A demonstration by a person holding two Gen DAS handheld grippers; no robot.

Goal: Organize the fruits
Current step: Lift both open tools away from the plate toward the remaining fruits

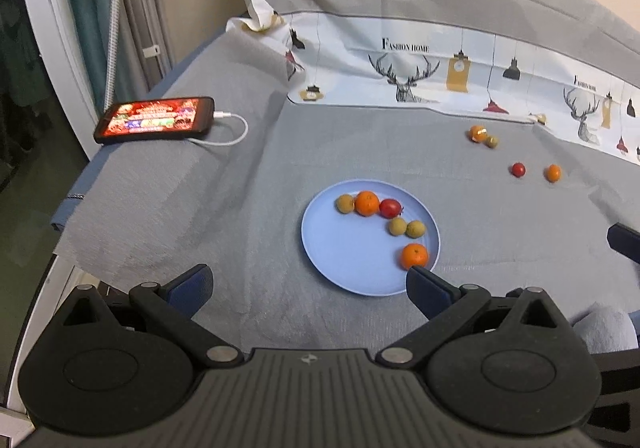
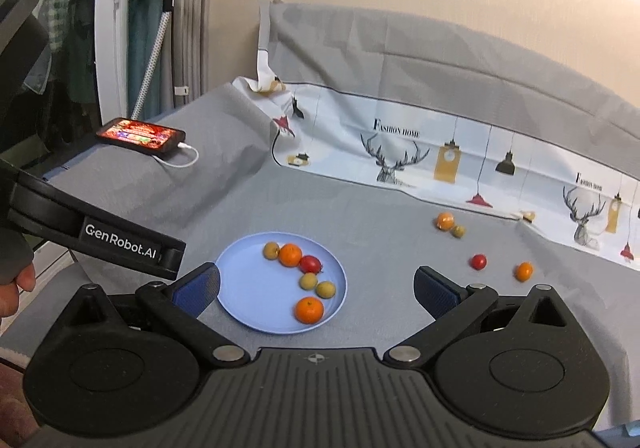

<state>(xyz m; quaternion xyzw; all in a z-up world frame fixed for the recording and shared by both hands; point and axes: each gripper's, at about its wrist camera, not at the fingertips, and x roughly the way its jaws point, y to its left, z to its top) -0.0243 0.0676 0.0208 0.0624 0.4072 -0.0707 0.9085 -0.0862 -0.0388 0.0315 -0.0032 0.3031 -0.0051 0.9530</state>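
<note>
Hand-held gripper (image 2: 316, 288) gapes wide, holding nothing.

A plate (image 2: 244, 312) sits on the cloth-covered surface (image 2: 380, 224) with six fruits in it: three in a row (image 2: 291, 254) along its far side, two side by side (image 2: 317, 285) toward its right, one (image 2: 309, 309) by its near rim. Right of the plate and beyond it, four more fruits lie on the surface, two touching (image 2: 450, 225), two apart (image 2: 500, 266). Far left of the plate lies a phone (image 2: 140, 136) with its cable (image 2: 186, 160).
</note>
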